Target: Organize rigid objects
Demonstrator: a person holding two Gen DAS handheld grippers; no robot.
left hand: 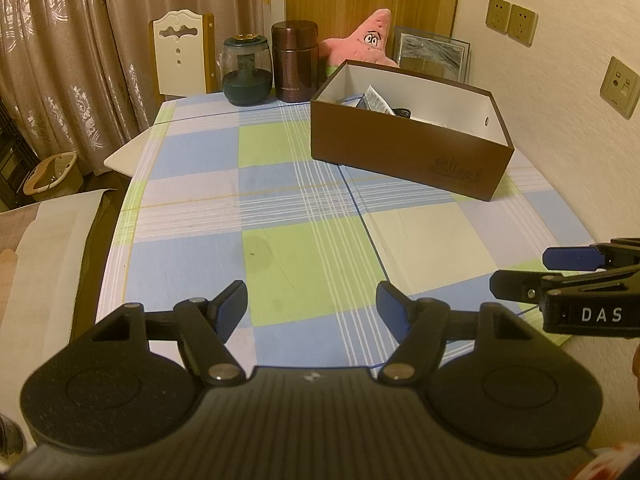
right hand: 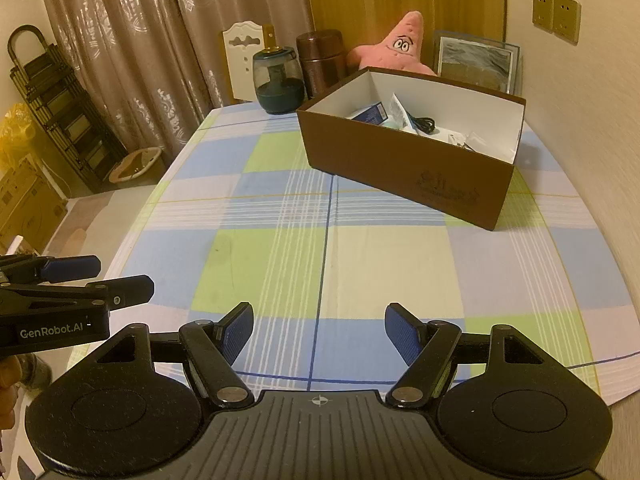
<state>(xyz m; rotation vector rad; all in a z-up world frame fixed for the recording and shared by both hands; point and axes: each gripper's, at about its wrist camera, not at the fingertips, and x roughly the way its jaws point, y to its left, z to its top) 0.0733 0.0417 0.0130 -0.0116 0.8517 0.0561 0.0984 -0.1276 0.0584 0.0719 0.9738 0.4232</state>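
Left gripper (left hand: 311, 309) and right gripper (right hand: 319, 334): fingers spread, nothing between. Ahead-right on worktop (right hand: 280, 264), brown box (right hand: 404, 164) holds packets, black cable (right hand: 425, 123).

Matt cardboard box (right hand: 404, 168), cloth tablecloth (right hand: 280, 248)

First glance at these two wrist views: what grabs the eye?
The open brown box on the far right of the checked tablecloth, with a black cable and packets inside. Behind it a pink star plush leans by the wall, beside a brown canister and a dark glass jar. The left gripper and right gripper hover open and empty.
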